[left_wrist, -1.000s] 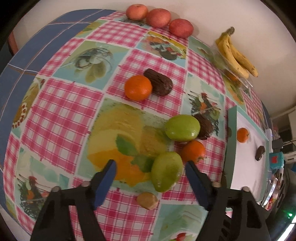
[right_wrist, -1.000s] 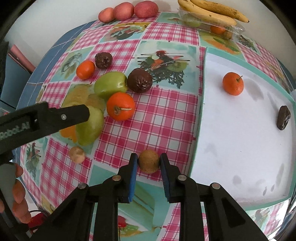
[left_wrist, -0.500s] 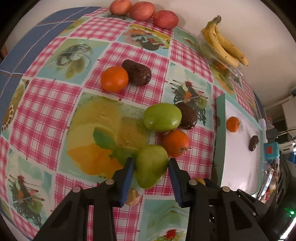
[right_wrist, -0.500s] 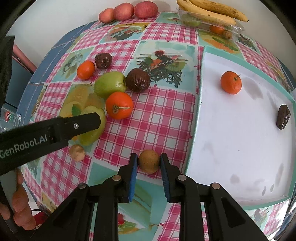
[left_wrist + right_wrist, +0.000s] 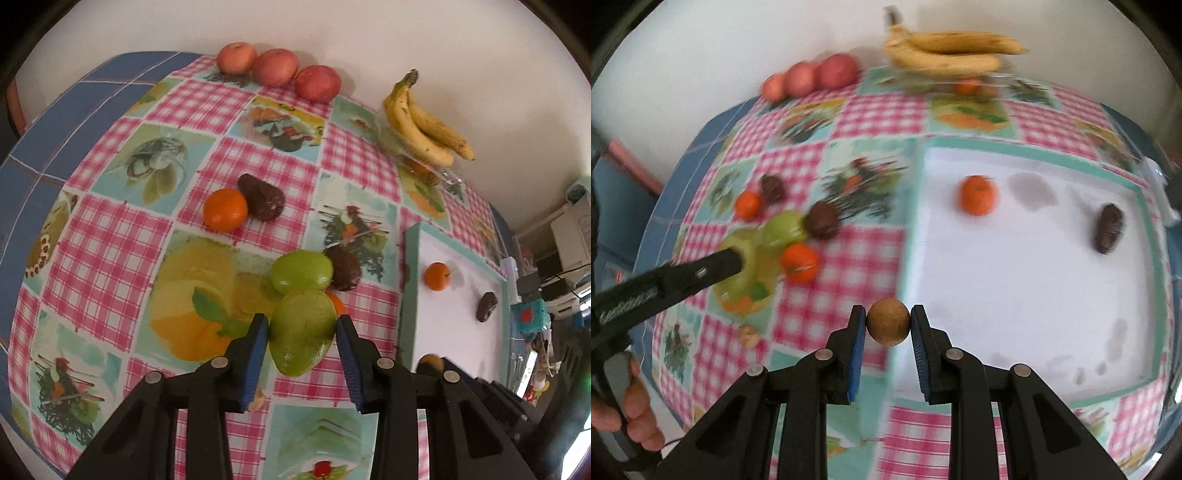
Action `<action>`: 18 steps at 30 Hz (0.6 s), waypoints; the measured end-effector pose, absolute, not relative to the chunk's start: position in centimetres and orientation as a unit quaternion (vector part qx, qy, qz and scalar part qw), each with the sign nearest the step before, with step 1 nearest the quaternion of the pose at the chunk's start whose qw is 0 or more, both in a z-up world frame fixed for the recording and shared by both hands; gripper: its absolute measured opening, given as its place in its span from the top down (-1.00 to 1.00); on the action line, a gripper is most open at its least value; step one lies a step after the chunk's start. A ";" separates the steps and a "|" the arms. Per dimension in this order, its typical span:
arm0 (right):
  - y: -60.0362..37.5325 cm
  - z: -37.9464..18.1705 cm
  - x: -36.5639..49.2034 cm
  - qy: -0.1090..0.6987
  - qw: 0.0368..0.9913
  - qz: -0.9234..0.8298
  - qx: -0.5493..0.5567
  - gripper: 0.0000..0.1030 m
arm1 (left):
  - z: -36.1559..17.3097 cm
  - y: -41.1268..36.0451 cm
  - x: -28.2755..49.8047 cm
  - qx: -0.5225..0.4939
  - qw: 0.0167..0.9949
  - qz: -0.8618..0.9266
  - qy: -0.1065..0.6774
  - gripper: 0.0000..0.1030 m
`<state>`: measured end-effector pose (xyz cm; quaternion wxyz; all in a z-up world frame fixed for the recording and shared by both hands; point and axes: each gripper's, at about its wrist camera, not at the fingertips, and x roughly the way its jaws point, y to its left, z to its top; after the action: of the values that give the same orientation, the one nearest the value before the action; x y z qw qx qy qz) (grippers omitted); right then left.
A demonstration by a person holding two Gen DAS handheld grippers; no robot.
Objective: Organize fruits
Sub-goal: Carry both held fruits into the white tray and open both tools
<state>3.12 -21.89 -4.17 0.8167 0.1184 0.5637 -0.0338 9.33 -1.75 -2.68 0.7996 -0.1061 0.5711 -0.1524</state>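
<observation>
My left gripper (image 5: 302, 332) is shut on a green mango (image 5: 302, 330), held just above the checked tablecloth. Behind it lie a green apple (image 5: 301, 272), a dark brown fruit (image 5: 345, 267) and a partly hidden orange (image 5: 335, 302). My right gripper (image 5: 888, 323) is shut on a small round brown fruit (image 5: 888, 322), raised over the left rim of the white tray (image 5: 1027, 288). The tray holds a tangerine (image 5: 978, 194) and a dark date-like fruit (image 5: 1108, 228). The right wrist view is motion-blurred.
Another tangerine (image 5: 225, 209) and a dark fruit (image 5: 263, 197) lie mid-table. Three red apples (image 5: 277, 67) and bananas (image 5: 424, 125) on a clear box sit by the wall. A small beige fruit (image 5: 749, 335) lies near the front. A hand (image 5: 635, 413) holds the left tool.
The left gripper closed on the green mango and lifted it. The right gripper rose with the brown fruit and moved right to the tray's edge.
</observation>
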 end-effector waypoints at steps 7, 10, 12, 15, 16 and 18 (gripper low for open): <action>-29.3 -4.9 0.6 0.570 0.795 -0.150 0.147 0.50 | -1.9 -5.5 7.6 -0.085 0.794 -0.196 0.569 0.22; -32.2 -5.3 -1.0 0.570 0.784 -0.182 0.167 0.50 | -1.6 -7.9 6.6 -0.074 0.788 -0.216 0.571 0.22; -34.0 -5.2 -2.0 0.566 0.779 -0.202 0.176 0.50 | -1.6 -9.5 5.9 -0.062 0.784 -0.233 0.572 0.22; -36.1 -4.9 -3.4 0.558 0.776 -0.226 0.190 0.50 | -1.6 -11.9 4.6 -0.039 0.777 -0.259 0.573 0.22; -36.6 -4.8 -3.7 0.555 0.775 -0.232 0.194 0.50 | -1.5 -12.8 4.2 -0.033 0.775 -0.266 0.572 0.22; -37.5 -4.5 -4.3 0.548 0.775 -0.243 0.200 0.50 | -1.3 -13.7 3.7 -0.027 0.775 -0.272 0.569 0.22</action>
<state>-4.32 -37.46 -4.52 0.7748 0.1999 0.5484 -0.2428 3.72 -13.74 -1.28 0.7753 -0.0270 0.5692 -0.2724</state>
